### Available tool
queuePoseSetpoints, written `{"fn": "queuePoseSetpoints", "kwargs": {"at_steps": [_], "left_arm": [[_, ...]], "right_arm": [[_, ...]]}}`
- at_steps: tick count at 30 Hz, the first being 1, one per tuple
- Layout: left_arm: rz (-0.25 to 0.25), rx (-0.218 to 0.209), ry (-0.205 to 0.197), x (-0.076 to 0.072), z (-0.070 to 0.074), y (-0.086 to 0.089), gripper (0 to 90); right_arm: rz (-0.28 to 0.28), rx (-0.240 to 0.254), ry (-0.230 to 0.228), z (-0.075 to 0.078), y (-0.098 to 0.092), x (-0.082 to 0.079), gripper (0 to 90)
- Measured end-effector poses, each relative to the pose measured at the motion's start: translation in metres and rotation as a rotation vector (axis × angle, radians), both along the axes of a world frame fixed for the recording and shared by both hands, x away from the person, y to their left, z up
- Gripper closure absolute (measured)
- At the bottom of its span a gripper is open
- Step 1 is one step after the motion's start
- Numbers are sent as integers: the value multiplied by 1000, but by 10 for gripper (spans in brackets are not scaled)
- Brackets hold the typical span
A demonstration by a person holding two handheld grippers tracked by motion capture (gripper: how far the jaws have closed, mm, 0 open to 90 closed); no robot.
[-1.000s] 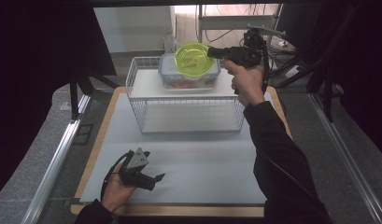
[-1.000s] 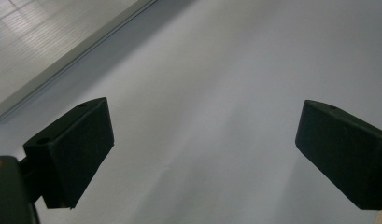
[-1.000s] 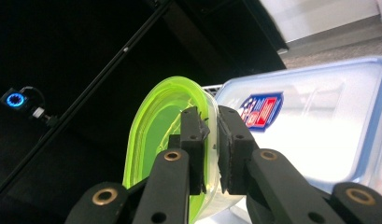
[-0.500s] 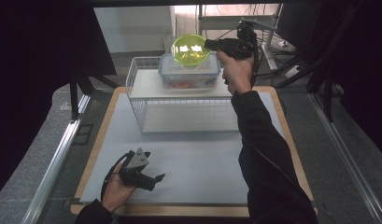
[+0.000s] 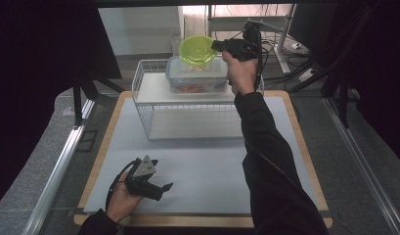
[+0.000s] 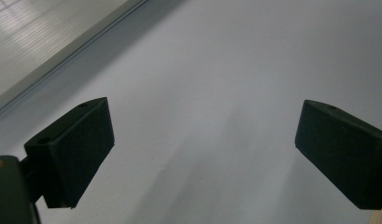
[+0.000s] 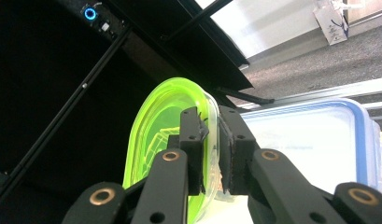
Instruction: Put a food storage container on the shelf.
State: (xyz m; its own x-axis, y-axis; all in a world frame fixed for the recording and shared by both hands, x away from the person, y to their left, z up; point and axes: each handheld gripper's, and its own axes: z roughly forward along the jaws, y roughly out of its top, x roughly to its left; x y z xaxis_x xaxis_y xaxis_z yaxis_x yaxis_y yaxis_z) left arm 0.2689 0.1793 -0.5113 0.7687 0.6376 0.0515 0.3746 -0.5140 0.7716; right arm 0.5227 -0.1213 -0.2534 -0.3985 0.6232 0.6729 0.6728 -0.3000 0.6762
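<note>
While the right gripper (image 5: 218,46) is held high at the far end of the surface (image 5: 207,166), its jaws are pinched on the rim of a lime-green bowl (image 5: 197,50). In the right gripper view (image 7: 209,140) one pad sits inside the bowl (image 7: 165,121) and the other outside, with the translucent wall caught between them. The bowl hangs tilted from that grip, its open side turned partly toward the high camera, and the rest of it reaches away from the jaws toward the person's left.

Just beneath the jaws and the bowl lies a clear food box with a blue-edged lid (image 5: 197,73); the right gripper view shows the lid (image 7: 314,144) spreading out beside the outer jaw. Whether the bowl's lower edge touches the lid cannot be told. The box stands on the top of a white wire shelf rack (image 5: 188,117), which stands on the far half of the surface.

Well apart from all this, the left gripper (image 5: 161,188) rests low on the near left part of the surface, in the person's left hand (image 5: 122,198). Its jaws stand wide apart in the left gripper view (image 6: 205,154), with bare grey surface between them.
</note>
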Motion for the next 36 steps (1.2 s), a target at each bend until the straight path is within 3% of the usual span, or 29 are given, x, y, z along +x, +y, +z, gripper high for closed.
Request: {"fn": "queuePoseSetpoints", "kwargs": {"at_steps": [6, 20, 27, 36], "left_arm": [[-3, 5, 3, 0, -1, -1, 44], [-8, 9, 8, 0, -1, -2, 44], [-9, 10, 6, 0, -1, -2, 44], [-8, 9, 7, 0, -1, -2, 44]], "right_arm": [[-22, -29, -12, -2, 2, 3, 745], [-38, -54, -27, -5, 3, 6, 730], [-23, -64, -52, -4, 1, 5, 597], [53, -106, -94, -3, 0, 3, 376]]}}
